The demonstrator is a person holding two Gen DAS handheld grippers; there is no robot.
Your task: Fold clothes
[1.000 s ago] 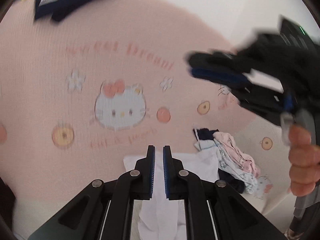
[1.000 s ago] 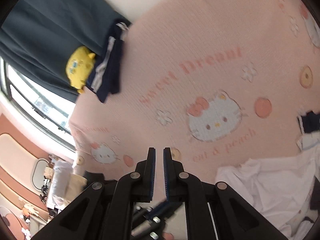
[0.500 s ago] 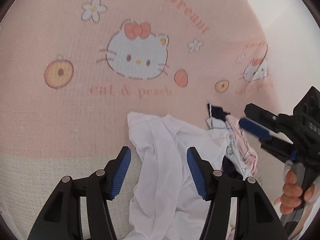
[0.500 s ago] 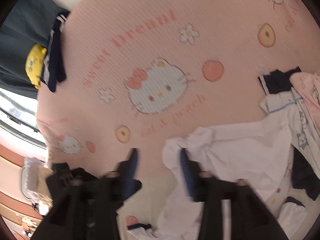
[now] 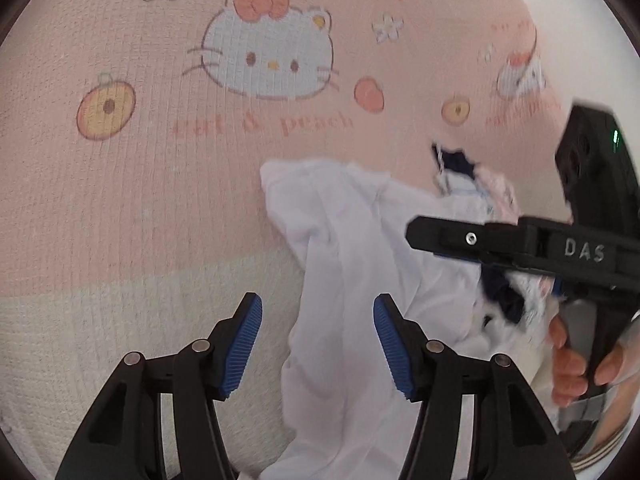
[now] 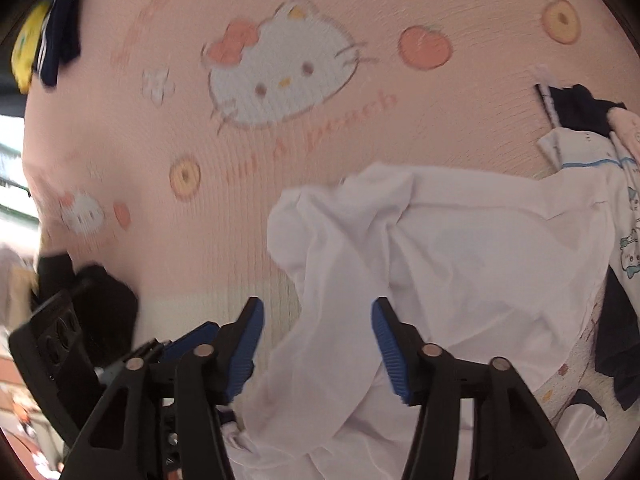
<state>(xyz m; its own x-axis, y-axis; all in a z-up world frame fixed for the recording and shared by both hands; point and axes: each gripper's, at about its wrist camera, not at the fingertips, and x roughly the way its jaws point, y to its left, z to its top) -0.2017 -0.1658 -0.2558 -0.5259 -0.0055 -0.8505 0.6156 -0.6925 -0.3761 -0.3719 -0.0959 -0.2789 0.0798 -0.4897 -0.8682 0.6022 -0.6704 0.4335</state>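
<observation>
Nearest the lenses, the left gripper [image 5: 318,344] stands with its blue-padded jaws apart over a crumpled white thin-fabric garment [image 5: 352,280], pads clear of the cloth. The right gripper [image 6: 316,344] has just been opening; its jaws are apart with the same white garment [image 6: 460,264] between them, unpinched. The garment lies on a pink woven bedspread printed with cartoon cats and peaches [image 5: 140,180]. Just beside it sits a heap of navy and patterned pale clothes [image 6: 592,128]. Farther off, at the spread's edge, a navy striped folded garment [image 6: 60,32] rests.
</observation>
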